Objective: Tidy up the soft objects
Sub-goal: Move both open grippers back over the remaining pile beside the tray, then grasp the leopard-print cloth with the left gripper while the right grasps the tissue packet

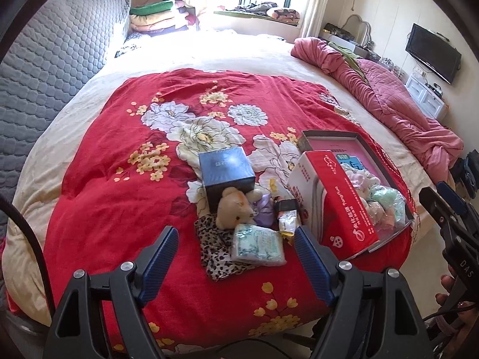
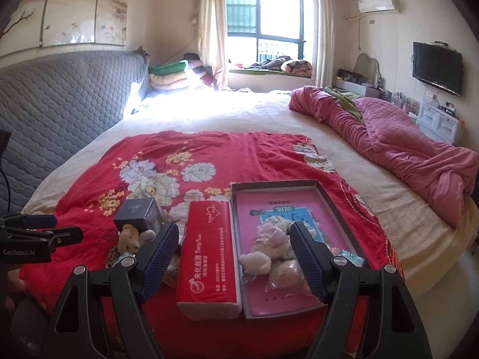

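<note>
Sunlit bedroom fills both my feeds, with a red floral blanket (image 1: 143,155) spread over the wide bed. Through the left wrist camera, my left gripper (image 1: 236,239) points steeply down at the blanket from the bottom centre, jaws spread wide and gripping nothing; between its blue fingers (image 1: 163,254) I see a small pile: one beige teddy bear (image 1: 235,211), one tissue pack (image 1: 259,245) lying on a leopard-print cloth (image 1: 214,254), and one purple plush (image 1: 263,209) behind them. One dark blue box (image 1: 227,173) stands just behind the bear. To the right, one red tissue box (image 1: 335,203) leans against one shallow tray (image 1: 329,134) with a pink floor, which holds several pastel soft pieces I cannot count. At the right edge the other gripper comes in, a hand (image 1: 452,293) beneath it. Through the right wrist camera, my right gripper (image 2: 235,240) tilts moderately down over the near end of the tray (image 2: 335,206), jaws wide apart and empty; one cream plush bear in a pink hat (image 2: 266,248) lies in the tray between the fingers, with bagged soft pieces beside it. The red tissue box (image 2: 206,257) lies just left of the tray, touching it. At the left edge the left gripper (image 2: 33,233) shows side-on, near the teddy bear (image 2: 130,237) and blue box (image 2: 140,214).
</note>
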`<act>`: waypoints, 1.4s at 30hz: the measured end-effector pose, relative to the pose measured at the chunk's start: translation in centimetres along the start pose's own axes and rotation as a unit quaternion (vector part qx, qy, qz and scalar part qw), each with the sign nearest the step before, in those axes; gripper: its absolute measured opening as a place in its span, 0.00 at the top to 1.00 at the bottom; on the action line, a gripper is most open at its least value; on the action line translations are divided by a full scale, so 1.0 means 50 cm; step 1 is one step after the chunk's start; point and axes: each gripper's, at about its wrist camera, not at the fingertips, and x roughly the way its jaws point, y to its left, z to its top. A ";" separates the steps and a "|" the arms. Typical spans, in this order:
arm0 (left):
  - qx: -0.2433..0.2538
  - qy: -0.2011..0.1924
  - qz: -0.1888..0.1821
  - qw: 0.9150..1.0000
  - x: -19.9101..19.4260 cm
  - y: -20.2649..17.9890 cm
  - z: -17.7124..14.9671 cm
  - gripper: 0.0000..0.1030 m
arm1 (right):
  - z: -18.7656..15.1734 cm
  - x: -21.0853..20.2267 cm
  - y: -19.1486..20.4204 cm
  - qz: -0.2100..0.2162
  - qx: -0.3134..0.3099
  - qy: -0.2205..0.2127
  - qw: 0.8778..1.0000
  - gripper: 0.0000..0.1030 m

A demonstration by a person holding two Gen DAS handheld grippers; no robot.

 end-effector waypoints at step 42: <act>-0.041 0.123 -0.010 0.992 0.287 0.129 -0.049 0.32 | -0.166 0.224 0.300 0.087 -0.279 0.107 0.950 0.24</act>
